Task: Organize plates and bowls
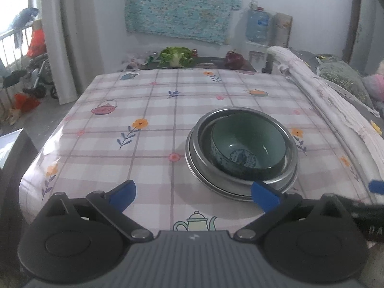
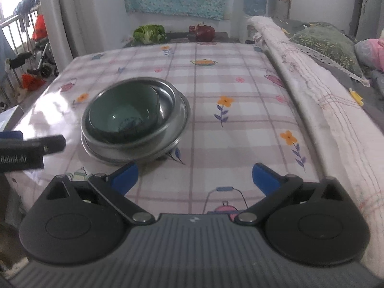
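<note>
The surface (image 1: 148, 110), under a checked floral cloth, carries a single stack right of centre, toward the near edge. At the bottom sit steel plates (image 1: 216, 187), nested so the rims line up. A steel bowl (image 1: 201, 129) rests in them, and the green ceramic bowl (image 1: 247, 144) is cupped inside it, smallest on top so nothing rocks. Your left gripper (image 1: 194, 194) hangs over the near edge, spread wide, holding nothing. Your right gripper (image 2: 194, 175) is spread too, empty, with the stack to its far left. Stacking looks done.
</note>
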`<state>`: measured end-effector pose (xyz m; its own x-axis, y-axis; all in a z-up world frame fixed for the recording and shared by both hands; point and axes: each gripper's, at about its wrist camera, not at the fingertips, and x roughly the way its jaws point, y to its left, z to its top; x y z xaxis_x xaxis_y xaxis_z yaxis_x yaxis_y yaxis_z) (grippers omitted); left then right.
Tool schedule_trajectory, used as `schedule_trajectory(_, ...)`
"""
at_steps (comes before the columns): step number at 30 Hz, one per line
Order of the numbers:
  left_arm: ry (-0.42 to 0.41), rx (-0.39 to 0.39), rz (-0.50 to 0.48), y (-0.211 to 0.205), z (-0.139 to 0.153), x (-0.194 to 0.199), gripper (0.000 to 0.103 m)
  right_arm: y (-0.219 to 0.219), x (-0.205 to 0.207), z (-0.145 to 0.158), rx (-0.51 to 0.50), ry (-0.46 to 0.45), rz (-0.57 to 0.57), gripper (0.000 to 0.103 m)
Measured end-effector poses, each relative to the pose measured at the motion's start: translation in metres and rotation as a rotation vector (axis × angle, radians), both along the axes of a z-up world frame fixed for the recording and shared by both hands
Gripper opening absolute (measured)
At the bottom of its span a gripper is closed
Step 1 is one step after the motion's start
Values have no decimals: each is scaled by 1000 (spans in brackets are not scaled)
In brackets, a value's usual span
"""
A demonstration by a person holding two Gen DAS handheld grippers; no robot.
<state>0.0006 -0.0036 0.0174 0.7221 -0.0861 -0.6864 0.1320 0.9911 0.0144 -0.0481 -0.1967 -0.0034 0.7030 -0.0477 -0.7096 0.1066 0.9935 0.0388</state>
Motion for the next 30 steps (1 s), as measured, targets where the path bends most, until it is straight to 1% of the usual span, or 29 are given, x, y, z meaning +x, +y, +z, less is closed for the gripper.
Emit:
schedule_trajectory(5,-1,55,-15,-6,2,3,103,-3,-6,-6,9,14,-30,102)
schedule_trajectory(10,62,42,-34,-10,-4,10,103,-5,-2,-8,48,23,-55,102)
schedule_trajectory(13,73,69,-43,-14,-8,10,103,-3,5,-12,37,55,-82,102)
schedule_trajectory(15,77,77,-39,-15,-9,10,103,-1,8,-14,39,64,-78,102)
schedule_trajectory(30,144,80,-5,-6,-13,16,103,14,12,-12,63,88,-54,102)
